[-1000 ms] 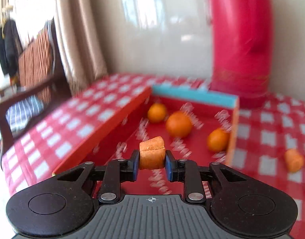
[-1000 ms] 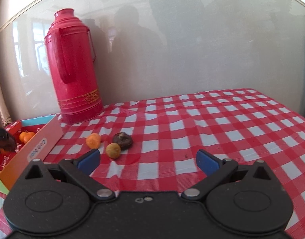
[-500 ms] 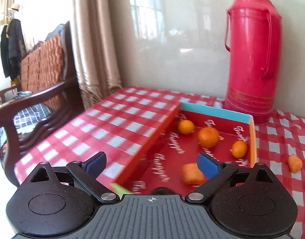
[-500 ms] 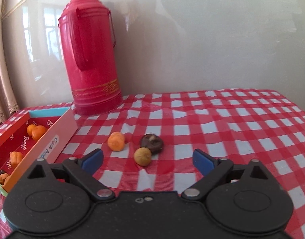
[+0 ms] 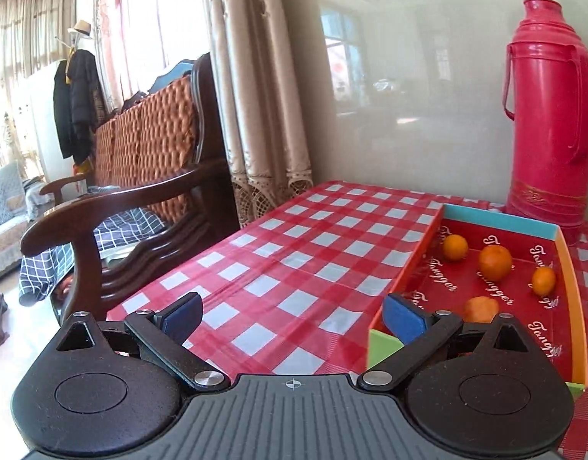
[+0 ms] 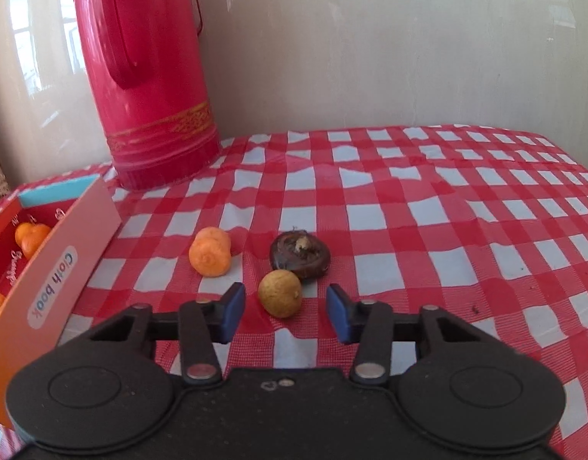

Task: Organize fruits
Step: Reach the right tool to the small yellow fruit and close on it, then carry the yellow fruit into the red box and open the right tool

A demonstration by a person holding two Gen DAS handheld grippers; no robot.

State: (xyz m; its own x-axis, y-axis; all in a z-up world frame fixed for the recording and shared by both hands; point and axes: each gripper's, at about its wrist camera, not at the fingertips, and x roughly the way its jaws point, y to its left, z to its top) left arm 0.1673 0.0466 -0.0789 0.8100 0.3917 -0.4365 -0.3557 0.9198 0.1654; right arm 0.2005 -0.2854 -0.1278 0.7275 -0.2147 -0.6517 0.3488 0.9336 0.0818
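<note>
Right wrist: tool (image 6: pixel 285 312) low, astride yellowish fruit (image 6: pixel 280 298).

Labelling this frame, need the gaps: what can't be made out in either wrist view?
- Left wrist: near end of the box floor hidden behind the left gripper; one orange piece partly covered.
- Right wrist: most of the box interior hidden by its side wall and cut by the left edge, so no fruit count.
- Right wrist: thermos top cut off.
- Right wrist: whether the yellow fruit touches the dark fruit behind it.
</note>
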